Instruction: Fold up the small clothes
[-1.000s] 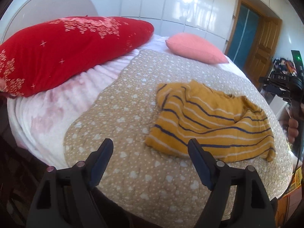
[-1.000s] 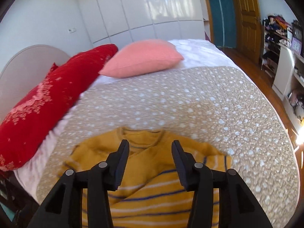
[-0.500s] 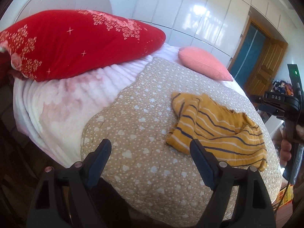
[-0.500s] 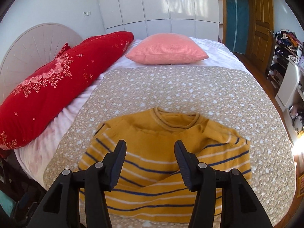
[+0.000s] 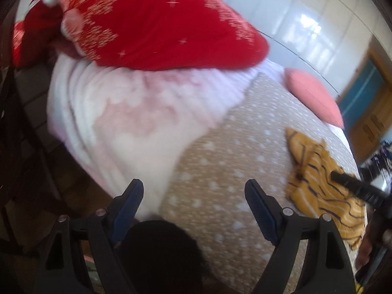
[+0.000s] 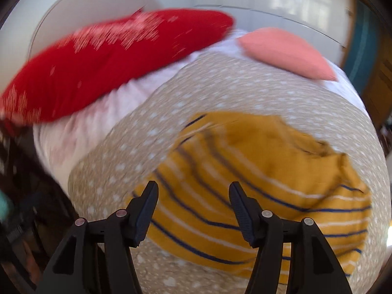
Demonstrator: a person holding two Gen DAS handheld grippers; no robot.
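A small mustard-yellow top with navy and white stripes [image 6: 257, 178] lies rumpled on the beige dotted bedspread [image 6: 220, 93]. My right gripper [image 6: 193, 196] is open and empty, hovering over the top's near left edge. In the left wrist view the top [image 5: 316, 181] is at the far right, and the right gripper's black body [image 5: 352, 186] reaches over it. My left gripper [image 5: 193, 193] is open and empty, off the bed's left side, above the bedspread's edge [image 5: 220, 161].
A large red pillow [image 5: 152, 24] and a pink pillow [image 5: 311, 95] lie at the head of the bed on a white-pink sheet [image 5: 117, 112]. A round dark object [image 5: 156, 252] sits below the left gripper. Dark furniture [image 5: 14, 147] stands left; a wooden door [image 5: 372, 117] is right.
Both views are motion-blurred. My left gripper has swung left, away from the top, toward the bed's side. My right gripper has turned left and widened its opening over the top.
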